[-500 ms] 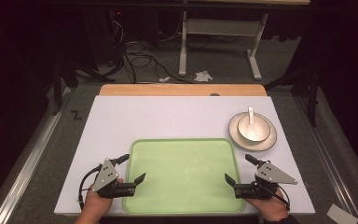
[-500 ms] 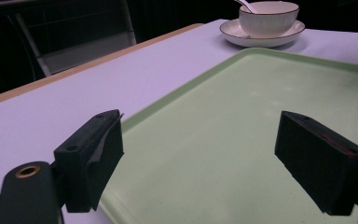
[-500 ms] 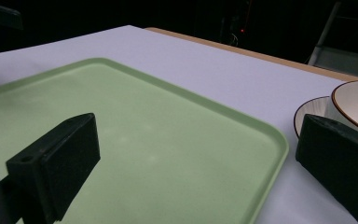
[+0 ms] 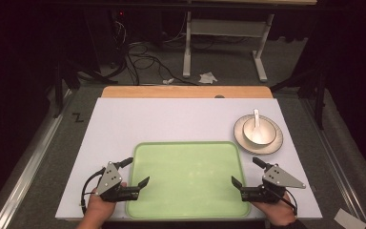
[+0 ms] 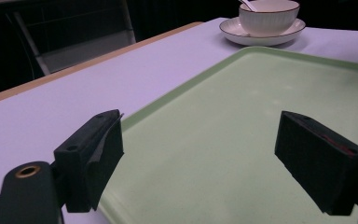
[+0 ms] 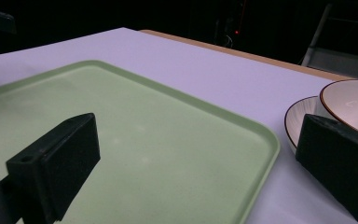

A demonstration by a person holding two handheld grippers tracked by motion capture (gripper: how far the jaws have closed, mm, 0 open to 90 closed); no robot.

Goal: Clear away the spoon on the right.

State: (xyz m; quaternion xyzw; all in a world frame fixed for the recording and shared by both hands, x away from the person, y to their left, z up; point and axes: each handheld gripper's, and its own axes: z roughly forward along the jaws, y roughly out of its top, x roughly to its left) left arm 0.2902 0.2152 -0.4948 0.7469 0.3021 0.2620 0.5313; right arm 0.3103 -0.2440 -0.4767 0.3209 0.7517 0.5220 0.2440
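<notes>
On table: one tray [image 4: 186, 176], one bowl [image 4: 259, 131], one spoon [image 4: 256, 117].

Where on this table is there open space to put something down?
The green tray is bare between the left gripper and right gripper. The white tabletop is free from the tray's far rim to the wooden edge. It is crowded at the right, where bowl and spoon sit on a saucer.

Left gripper [image 5: 200, 154] spread wide over the near corner of a green tray [image 5: 242, 116]

One black jaw sits at the left just over the tray's rim, the other at the right over the tray's bare floor, with nothing between them. Far off on the white table [image 5: 65, 98] a white bowl [image 5: 268, 16] with a spoon [image 5: 248, 4] in it stands on a saucer [image 5: 261, 35], just beyond the tray's far edge.
</notes>
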